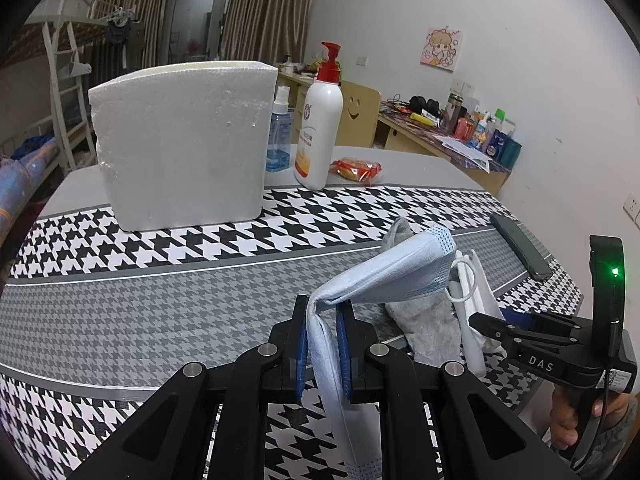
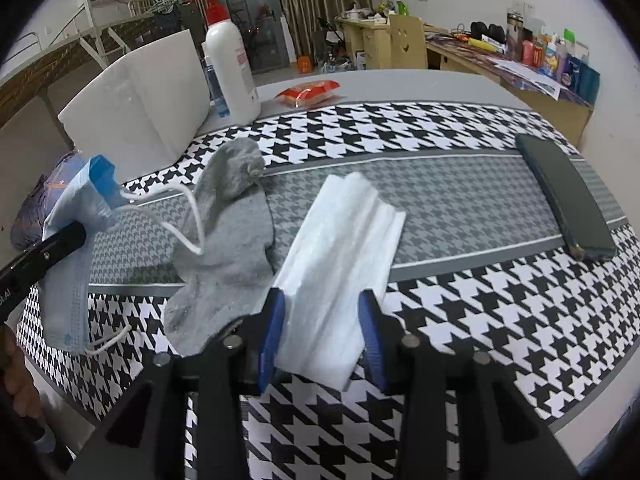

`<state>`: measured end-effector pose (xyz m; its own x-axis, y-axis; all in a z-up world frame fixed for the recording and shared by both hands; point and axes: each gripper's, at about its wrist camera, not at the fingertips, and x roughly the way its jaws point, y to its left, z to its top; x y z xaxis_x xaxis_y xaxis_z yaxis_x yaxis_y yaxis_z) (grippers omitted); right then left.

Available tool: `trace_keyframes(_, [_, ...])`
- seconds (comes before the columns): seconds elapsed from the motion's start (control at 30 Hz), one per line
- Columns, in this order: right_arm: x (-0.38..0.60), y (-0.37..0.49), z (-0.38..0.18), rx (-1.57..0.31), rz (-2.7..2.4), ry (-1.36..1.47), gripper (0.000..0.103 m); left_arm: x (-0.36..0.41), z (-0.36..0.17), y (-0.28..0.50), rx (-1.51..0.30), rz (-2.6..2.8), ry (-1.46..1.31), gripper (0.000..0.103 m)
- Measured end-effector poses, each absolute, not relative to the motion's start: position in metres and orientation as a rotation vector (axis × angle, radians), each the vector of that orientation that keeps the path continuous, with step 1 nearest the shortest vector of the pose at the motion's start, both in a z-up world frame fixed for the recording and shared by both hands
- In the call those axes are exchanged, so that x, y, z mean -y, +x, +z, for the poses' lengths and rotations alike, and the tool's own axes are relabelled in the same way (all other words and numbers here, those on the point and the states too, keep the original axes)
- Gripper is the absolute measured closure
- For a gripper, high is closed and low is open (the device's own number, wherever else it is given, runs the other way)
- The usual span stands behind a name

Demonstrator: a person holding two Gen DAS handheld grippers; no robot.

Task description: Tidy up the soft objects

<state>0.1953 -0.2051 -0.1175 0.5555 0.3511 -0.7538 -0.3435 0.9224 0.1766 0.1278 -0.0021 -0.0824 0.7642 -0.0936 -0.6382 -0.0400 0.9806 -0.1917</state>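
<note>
Left wrist view: the left gripper (image 1: 323, 320) pinches a limp blue face mask (image 1: 384, 276), draped above the tabletop (image 1: 160, 300) beside the grey sock (image 1: 432, 328). Right wrist view: the right gripper (image 2: 322, 312), jaws wide, straddles the folded white tissue (image 2: 344, 252) near the front edge; light and floppy, it is probably best pinched across the layered end.

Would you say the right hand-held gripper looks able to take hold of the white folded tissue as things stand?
Probably yes. The right hand-held gripper is open with the white folded tissue lying flat between its fingers, nothing over it. The grey sock lies just beside it, apparently clear of the grasp.
</note>
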Motion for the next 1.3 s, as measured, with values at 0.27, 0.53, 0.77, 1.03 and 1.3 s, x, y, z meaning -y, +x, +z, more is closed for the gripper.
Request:
trace_keyframes(0.27, [0.206, 0.191, -0.112, -0.888, 0.464, 0.044, 0.097, 0.001, -0.079, 0.123, -0.693, -0.024, -0.195, 0.089])
trace_keyframes(0.53, [0.222, 0.19, -0.098, -0.837, 0.429, 0.084, 0.1, 0.0, -0.076, 0.117, -0.679, -0.017, -0.189, 0.089])
trace_keyframes(0.77, [0.223, 0.186, -0.093, -0.82, 0.349, 0.026, 0.099, 0.004, -0.073, 0.118, -0.676, -0.022, -0.184, 0.089])
trace_keyframes(1.03, [0.209, 0.196, -0.108, -0.876, 0.331, -0.045, 0.09, 0.004, -0.074, 0.119, -0.681, -0.011, -0.184, 0.089])
trace_keyframes(1.3, [0.207, 0.198, -0.118, -0.901, 0.332, -0.066, 0.068, 0.003, -0.075, 0.119, -0.683, -0.008, -0.184, 0.089])
